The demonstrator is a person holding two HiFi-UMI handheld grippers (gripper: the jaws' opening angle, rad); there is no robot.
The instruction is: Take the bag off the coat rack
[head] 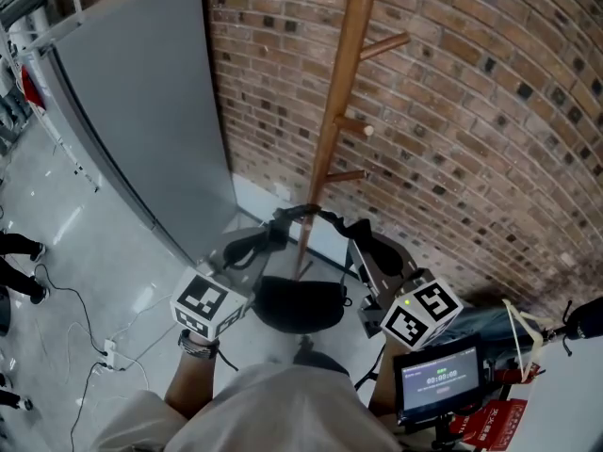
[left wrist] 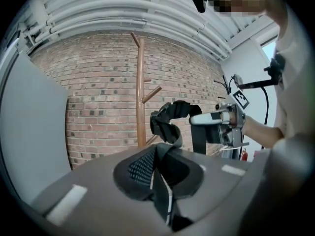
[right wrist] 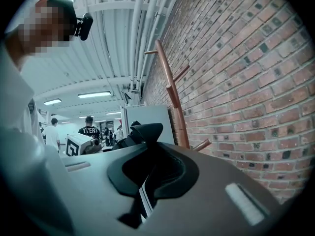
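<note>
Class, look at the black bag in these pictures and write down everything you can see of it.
The bag is black, with a rounded, soft-looking body and a flat woven strap. The body hangs low between the two grippers, in front of the foot of the wooden coat rack. The strap arches above it, bunched and twisted in the middle, and lies on none of the visible pegs. The left gripper and the right gripper are each shut on the strap.
</note>
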